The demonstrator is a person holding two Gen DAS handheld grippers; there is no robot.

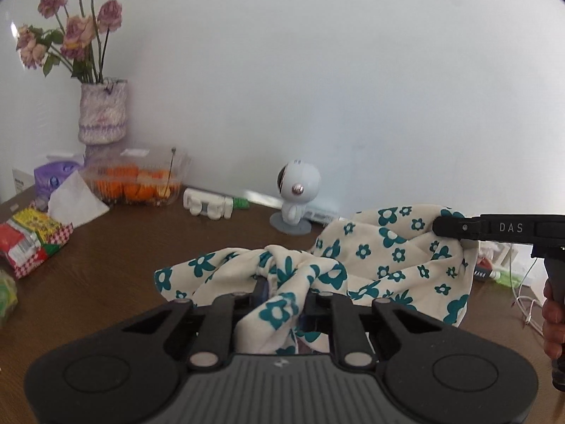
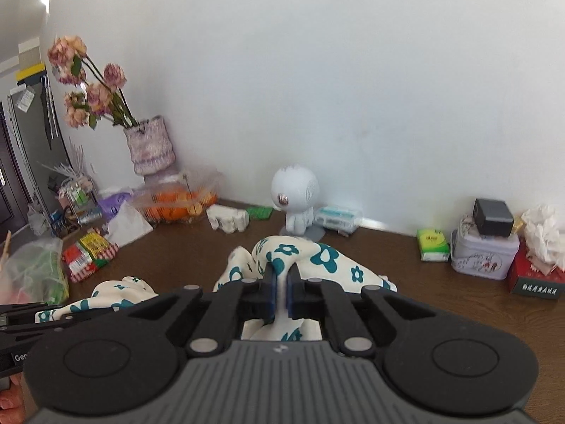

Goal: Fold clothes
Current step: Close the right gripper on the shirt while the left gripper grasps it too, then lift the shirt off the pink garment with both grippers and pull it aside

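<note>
A cream garment with teal flowers (image 1: 381,258) hangs bunched between the two grippers above the brown table (image 1: 141,247). My left gripper (image 1: 280,304) is shut on a thick fold of it that drapes between its jaws. My right gripper (image 1: 441,224) enters the left wrist view from the right edge, pinching the cloth's far upper corner. In the right wrist view the right gripper (image 2: 280,289) is shut on a ridge of the garment (image 2: 317,258), blue pads almost meeting. The left gripper's black body shows at that view's lower left edge.
Along the wall stand a vase of dried roses (image 1: 102,113), a clear box of orange fruit (image 1: 137,180), a white round-headed figurine (image 1: 296,194), snack packets (image 1: 31,240), a tissue pack (image 2: 432,245), a tin (image 2: 485,251) and a red tissue box (image 2: 536,275). A hand (image 1: 554,321) holds the right gripper's handle.
</note>
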